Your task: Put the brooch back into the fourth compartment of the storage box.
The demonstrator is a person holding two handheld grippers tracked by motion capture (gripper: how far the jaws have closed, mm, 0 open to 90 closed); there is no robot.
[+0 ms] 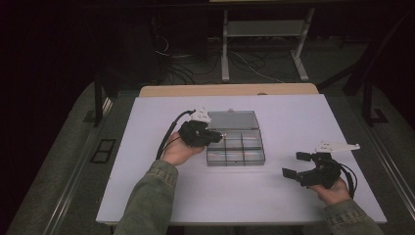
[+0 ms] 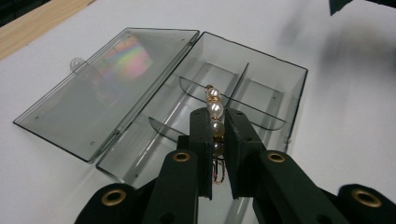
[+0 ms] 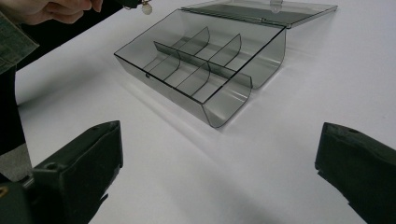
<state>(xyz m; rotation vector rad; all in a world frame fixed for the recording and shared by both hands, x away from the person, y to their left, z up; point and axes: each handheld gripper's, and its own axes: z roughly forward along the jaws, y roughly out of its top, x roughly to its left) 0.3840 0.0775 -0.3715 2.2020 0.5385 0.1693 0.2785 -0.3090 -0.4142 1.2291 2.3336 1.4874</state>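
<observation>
A smoky clear compartment box (image 1: 237, 148) lies mid-table with its lid (image 1: 233, 119) swung flat behind it. My left gripper (image 1: 218, 135) hovers at the box's left side, shut on a short string of pearls (image 2: 215, 110) with a gold wire end. In the left gripper view my left gripper (image 2: 217, 117) pinches the string upright over the box's dividers (image 2: 254, 122). My right gripper (image 1: 294, 164) rests open near the table's right front, nothing between its jaws. The right gripper view has the box (image 3: 243, 60) ahead of that gripper (image 3: 219, 140) and a pearl (image 3: 146, 7) at top left.
The white board (image 1: 303, 122) covers a wooden table (image 1: 230, 90). Beyond the far edge are the legs of a metal frame (image 1: 225, 54) and loose cables (image 1: 244, 61) on the floor. A green-sleeved forearm (image 1: 151, 196) comes in from the bottom left.
</observation>
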